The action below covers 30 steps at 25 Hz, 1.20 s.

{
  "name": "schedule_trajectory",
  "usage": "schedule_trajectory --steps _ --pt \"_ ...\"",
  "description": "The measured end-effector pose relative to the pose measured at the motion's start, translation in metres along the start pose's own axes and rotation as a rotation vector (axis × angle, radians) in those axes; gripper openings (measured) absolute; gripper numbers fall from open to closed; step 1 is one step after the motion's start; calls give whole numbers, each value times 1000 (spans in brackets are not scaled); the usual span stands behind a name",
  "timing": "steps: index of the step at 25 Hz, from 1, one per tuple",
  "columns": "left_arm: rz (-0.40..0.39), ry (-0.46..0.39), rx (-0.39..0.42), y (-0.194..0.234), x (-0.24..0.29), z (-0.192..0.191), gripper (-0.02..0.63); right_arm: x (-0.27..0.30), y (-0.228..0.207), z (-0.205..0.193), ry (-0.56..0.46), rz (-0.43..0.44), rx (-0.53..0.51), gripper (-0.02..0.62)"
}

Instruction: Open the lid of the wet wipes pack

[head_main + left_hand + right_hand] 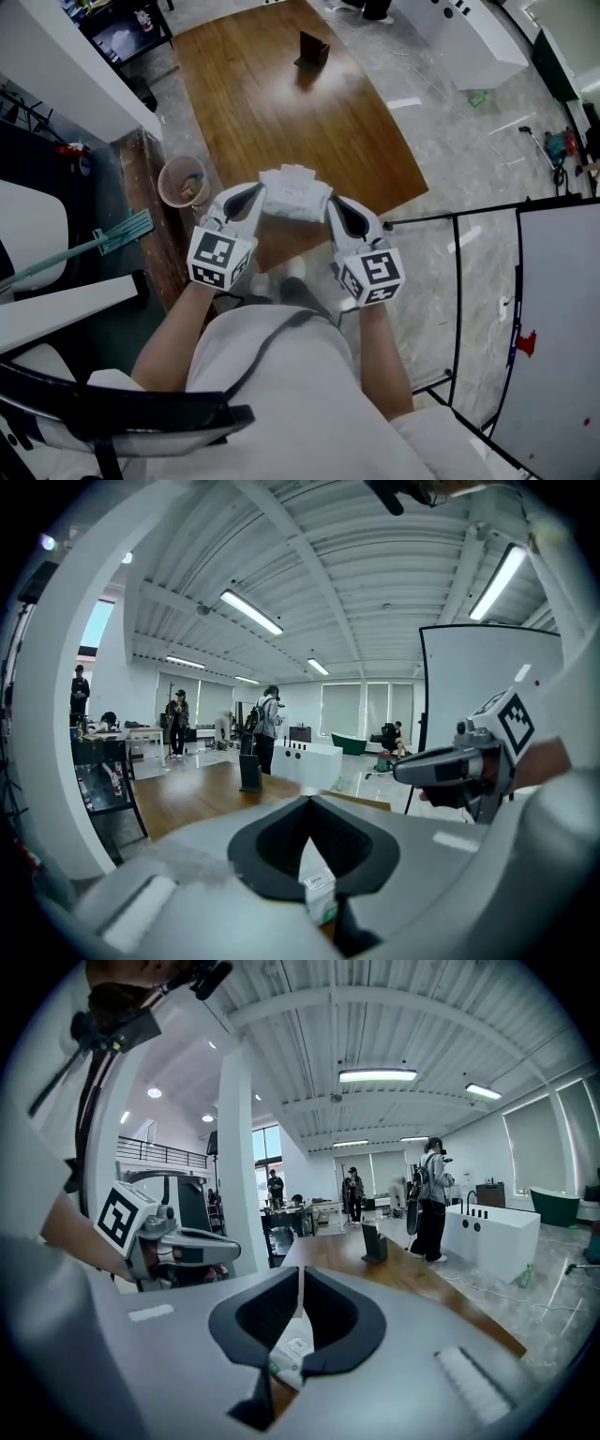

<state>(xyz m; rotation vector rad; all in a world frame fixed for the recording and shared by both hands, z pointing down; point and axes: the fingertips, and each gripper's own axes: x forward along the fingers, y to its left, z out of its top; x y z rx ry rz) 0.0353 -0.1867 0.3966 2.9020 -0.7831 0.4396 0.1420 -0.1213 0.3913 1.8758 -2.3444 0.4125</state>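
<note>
Left tool (259,199), right tool (332,208): wipes pack (295,192) between, seemingly in both.

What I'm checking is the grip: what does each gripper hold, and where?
Both hold the wipes pack: left gripper pinches its left end, right gripper its right end.

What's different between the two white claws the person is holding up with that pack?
The left gripper clamps the left end of the wet wipes pack; the right gripper clamps its right end. The left marker cube shows a different black-and-white pattern from the right marker cube. Both grippers are white, with dark pads, and both have their jaws shut on the pack.
</note>
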Motion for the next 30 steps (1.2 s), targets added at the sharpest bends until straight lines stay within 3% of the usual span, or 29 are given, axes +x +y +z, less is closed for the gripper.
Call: schedule_trajectory --steps 12,30 --pt "-6 -50 -33 -7 -22 14 6 -27 16 7 -39 -19 3 8" --pt "10 -50 -36 -13 -16 13 6 -24 9 10 -25 3 -35 8"
